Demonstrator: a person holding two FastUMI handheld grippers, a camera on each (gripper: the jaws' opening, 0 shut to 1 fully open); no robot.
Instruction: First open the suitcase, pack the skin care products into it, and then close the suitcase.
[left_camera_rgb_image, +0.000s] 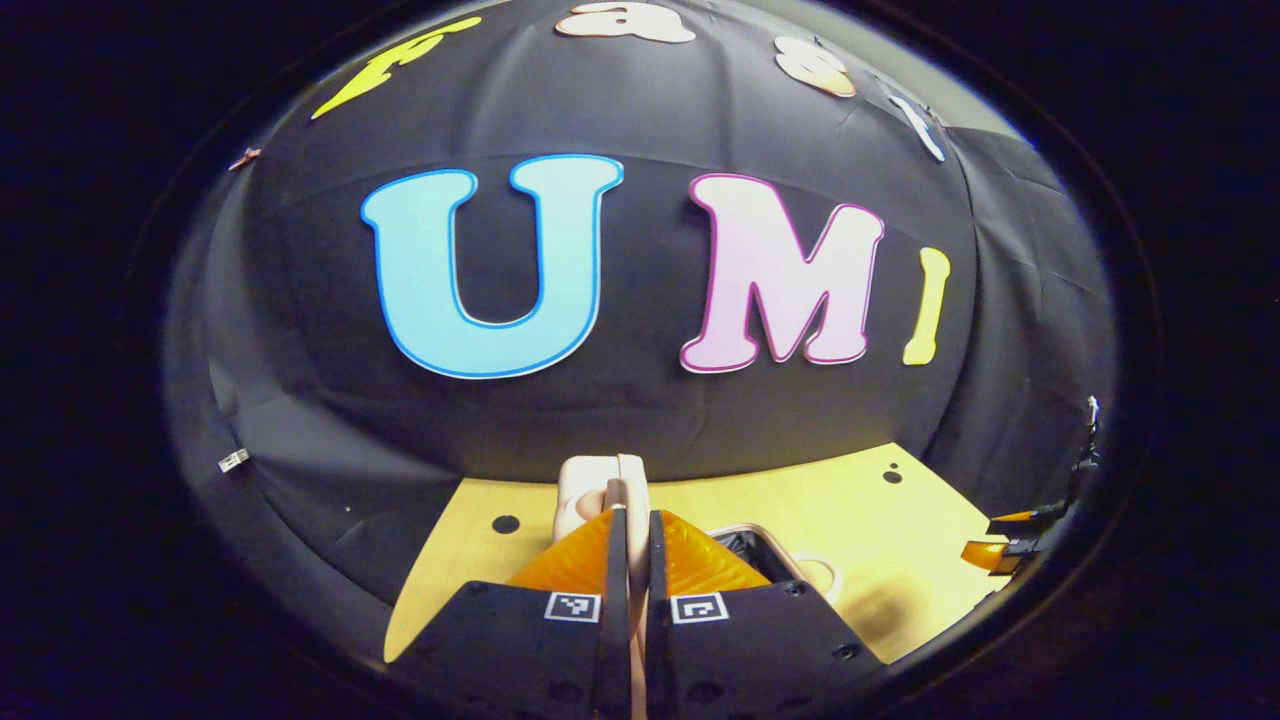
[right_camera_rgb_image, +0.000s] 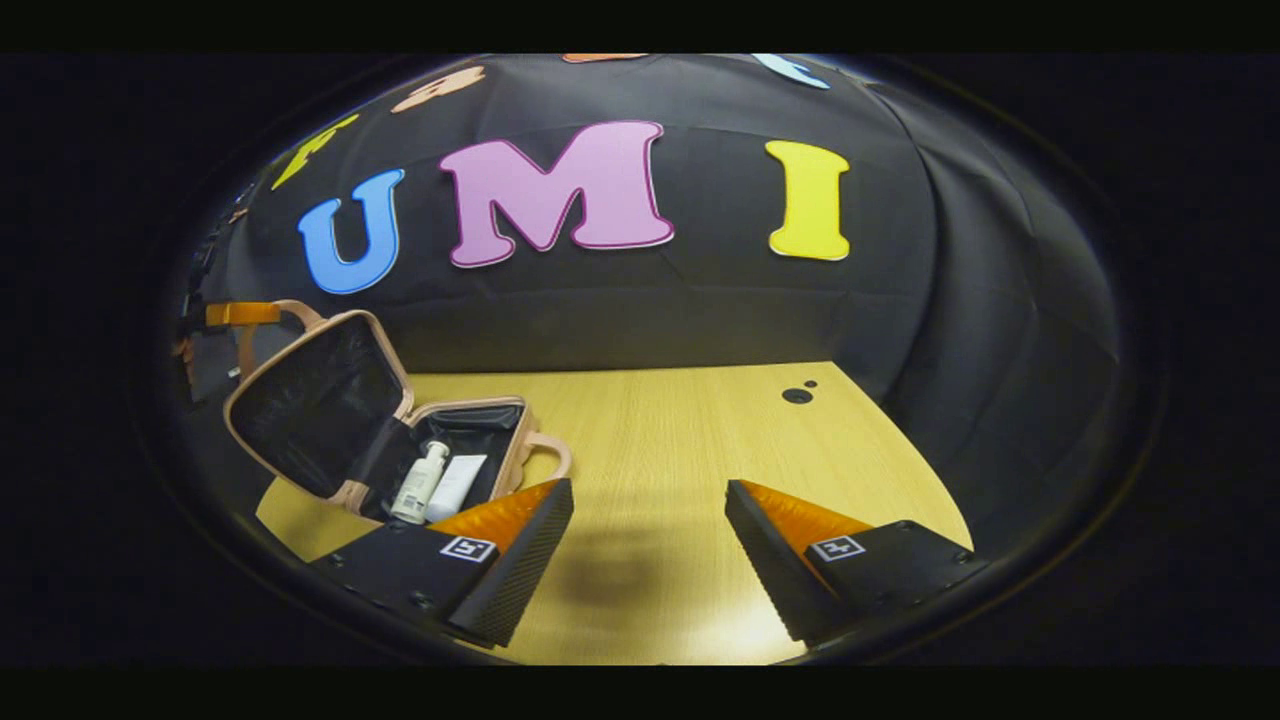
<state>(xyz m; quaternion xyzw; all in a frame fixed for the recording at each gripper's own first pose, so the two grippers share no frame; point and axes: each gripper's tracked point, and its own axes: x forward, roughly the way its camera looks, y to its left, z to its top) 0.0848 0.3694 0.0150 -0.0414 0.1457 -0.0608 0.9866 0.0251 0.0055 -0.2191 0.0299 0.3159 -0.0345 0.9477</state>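
Note:
A peach suitcase (right_camera_rgb_image: 345, 430) lies open at the left of the wooden table (right_camera_rgb_image: 680, 440), its lid (right_camera_rgb_image: 310, 395) standing tilted up. In its dark base lie a white pump bottle (right_camera_rgb_image: 420, 482) and a white tube (right_camera_rgb_image: 458, 485). My left gripper (left_camera_rgb_image: 632, 520) is shut on the lid's rim (left_camera_rgb_image: 598, 485), which sticks up between its fingers. The same gripper (right_camera_rgb_image: 240, 313) appears at the lid's top corner in the right gripper view. My right gripper (right_camera_rgb_image: 648, 520) hangs open over bare table to the right of the suitcase, holding nothing. It shows far off as the right gripper (left_camera_rgb_image: 1010, 545).
The black cloth wall rises close behind the table. Small dark holes (right_camera_rgb_image: 797, 395) mark the tabletop near its far right edge. The suitcase's handle (right_camera_rgb_image: 550, 455) points toward my right gripper. Bare wood stretches from the suitcase to the table's right edge.

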